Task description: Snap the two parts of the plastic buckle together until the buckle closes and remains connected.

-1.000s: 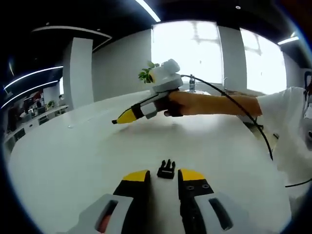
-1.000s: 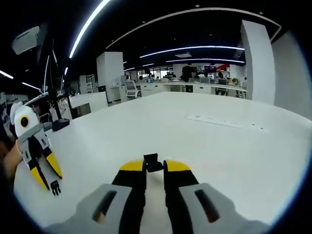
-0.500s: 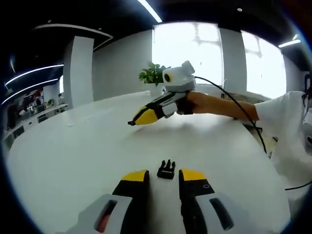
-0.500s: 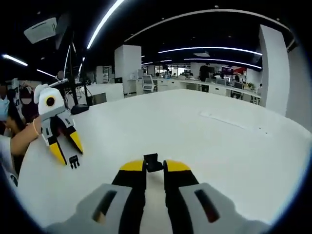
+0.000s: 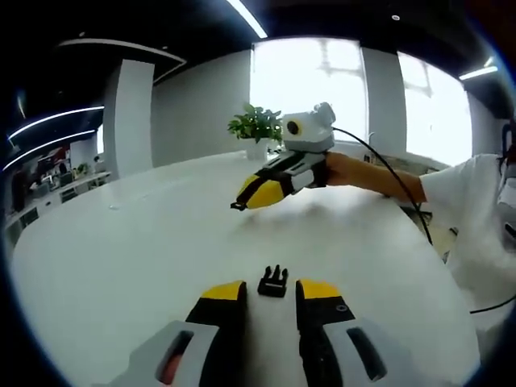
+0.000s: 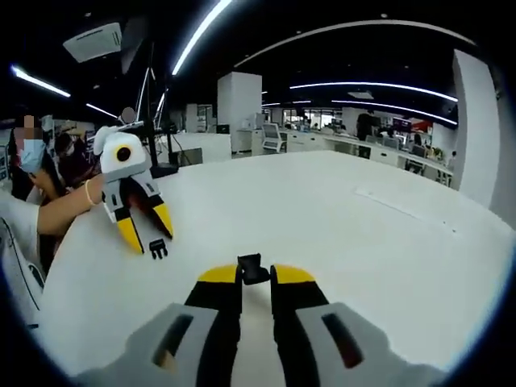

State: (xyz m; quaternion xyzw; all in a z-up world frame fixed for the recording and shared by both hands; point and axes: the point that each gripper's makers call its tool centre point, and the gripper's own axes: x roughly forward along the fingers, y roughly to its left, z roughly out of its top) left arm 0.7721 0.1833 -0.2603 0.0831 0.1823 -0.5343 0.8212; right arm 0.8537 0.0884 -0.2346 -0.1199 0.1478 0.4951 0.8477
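Buckle halves apart: the right gripper (image 6: 256,278) carries the socket half (image 6: 253,268) pinched between its jaws above the white table (image 5: 121,242), the left gripper (image 5: 270,292) hovers narrowly parted over the pronged half (image 5: 273,281) lying mid-table, so grasping that comes next.

Light source, left gripper view: large windows (image 5: 355,93) at upper centre, blown out to white.
Light source, right gripper view: ceiling strip lights (image 6: 201,36) curving across a dark ceiling.
Table: white tabletop (image 5: 121,258) evenly bright, shadows faint and soft.
Glare: window detail lost; mild haze around it.
Distortion: strong fisheye bending toward the edges.
Sharpness: centre reasonably clear, far background soft.
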